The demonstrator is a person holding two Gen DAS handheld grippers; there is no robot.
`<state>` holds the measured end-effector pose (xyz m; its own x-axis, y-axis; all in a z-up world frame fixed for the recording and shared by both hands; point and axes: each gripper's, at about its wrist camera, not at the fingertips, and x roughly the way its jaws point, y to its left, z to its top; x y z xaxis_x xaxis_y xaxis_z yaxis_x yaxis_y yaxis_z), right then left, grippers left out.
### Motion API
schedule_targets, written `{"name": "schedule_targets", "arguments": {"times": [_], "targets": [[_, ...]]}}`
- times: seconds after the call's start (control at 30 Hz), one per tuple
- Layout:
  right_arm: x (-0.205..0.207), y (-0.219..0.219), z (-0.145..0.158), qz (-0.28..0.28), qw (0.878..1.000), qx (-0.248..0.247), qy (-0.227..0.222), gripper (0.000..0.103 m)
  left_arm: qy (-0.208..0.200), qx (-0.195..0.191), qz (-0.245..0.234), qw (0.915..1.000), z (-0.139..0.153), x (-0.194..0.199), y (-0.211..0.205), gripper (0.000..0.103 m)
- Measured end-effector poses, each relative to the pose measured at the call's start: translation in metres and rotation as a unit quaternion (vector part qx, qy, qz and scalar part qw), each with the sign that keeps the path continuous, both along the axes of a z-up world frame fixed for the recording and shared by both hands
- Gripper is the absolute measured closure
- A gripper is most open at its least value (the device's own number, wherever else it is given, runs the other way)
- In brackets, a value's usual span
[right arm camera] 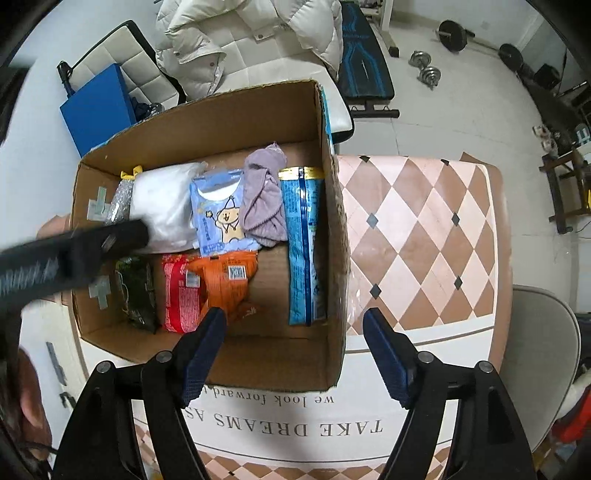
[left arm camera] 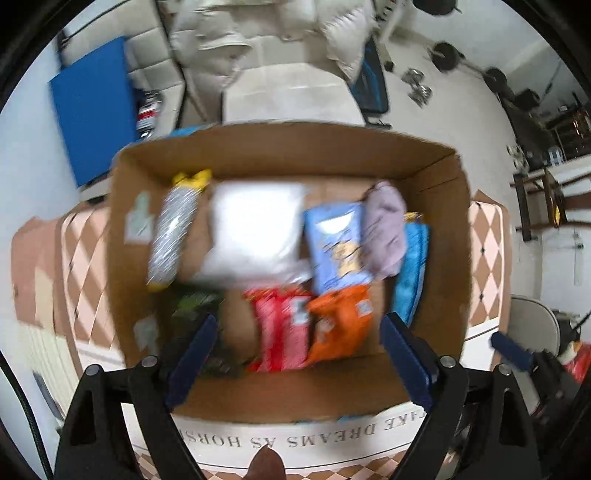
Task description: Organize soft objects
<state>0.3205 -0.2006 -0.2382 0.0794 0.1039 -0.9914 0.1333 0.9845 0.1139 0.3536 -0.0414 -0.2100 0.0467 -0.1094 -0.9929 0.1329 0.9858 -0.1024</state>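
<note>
An open cardboard box [left arm camera: 258,147] [right arm camera: 336,236] stands on the table and holds soft packs. Inside lie a white pillow-like bag [left arm camera: 255,229] [right arm camera: 166,206], a silver pack with a yellow end [left arm camera: 173,232], a light blue cartoon pack [left arm camera: 338,247] [right arm camera: 219,218], a lilac cloth [left arm camera: 386,229] [right arm camera: 264,199], a blue pack [right arm camera: 303,243], an orange bag [left arm camera: 340,325] [right arm camera: 225,284], a red pack [left arm camera: 284,328] [right arm camera: 181,295] and a dark green pack [right arm camera: 136,295]. My left gripper [left arm camera: 297,339] hangs open above the box, nothing between its fingers. My right gripper [right arm camera: 295,339] is open over the box's near right corner, holding nothing.
The box sits on a checkered pink and brown tablecloth [right arm camera: 417,236] with printed lettering at the near edge. Behind are a white bench with a puffy coat [right arm camera: 236,33], a blue board [right arm camera: 99,107], a dark exercise bench [right arm camera: 364,74] and weights [right arm camera: 424,70] on the floor. A chair [right arm camera: 539,358] stands right.
</note>
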Motion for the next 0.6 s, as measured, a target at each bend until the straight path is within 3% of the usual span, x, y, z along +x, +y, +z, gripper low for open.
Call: {"name": "schedule_targets", "arguments": {"times": [0.3, 0.33, 0.4, 0.6], "targets": [[-0.031, 0.018, 0.006, 0.011, 1.0, -0.022, -0.018, 0.024, -0.038, 0.027, 0.023, 0.9986, 0.003, -0.063, 0.039, 0.012], [-0.034, 0.02, 0.007, 0.013, 0.999, -0.024, -0.02, 0.021, -0.044, 0.029, 0.026, 0.9983, 0.003, -0.068, 0.041, 0.007], [-0.039, 0.023, 0.009, 0.014, 0.999, -0.024, -0.024, 0.002, -0.059, 0.036, 0.03, 0.9972, 0.007, -0.074, 0.044, 0.0], [-0.049, 0.025, 0.015, 0.013, 0.999, -0.026, -0.039, 0.0, -0.093, 0.046, 0.042, 0.9937, 0.02, -0.087, 0.051, 0.0]]}}
